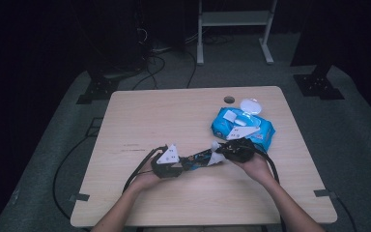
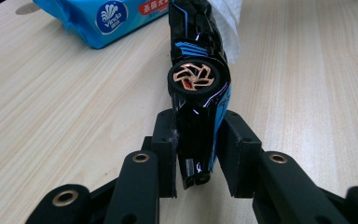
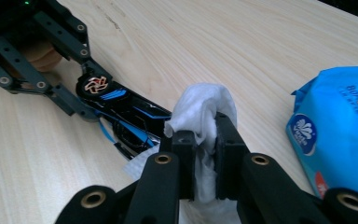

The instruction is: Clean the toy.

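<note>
Gripping a black-and-blue toy car [image 2: 198, 93] by one end, the left gripper [image 2: 198, 154] has its jaws clamped on the body — the car's far end is cut off behind a white wipe [image 3: 205, 114] at the top of the left gripper view. The right gripper [image 3: 205, 154] is pinched tight on that bunched wipe, pressed against the car just below centre in the high view. A blue wipes pack [image 1: 241, 126] lies right of centre on the wooden table [image 1: 164, 116], its print too small to read, its round lid [image 1: 250, 105] flipped up.
</note>
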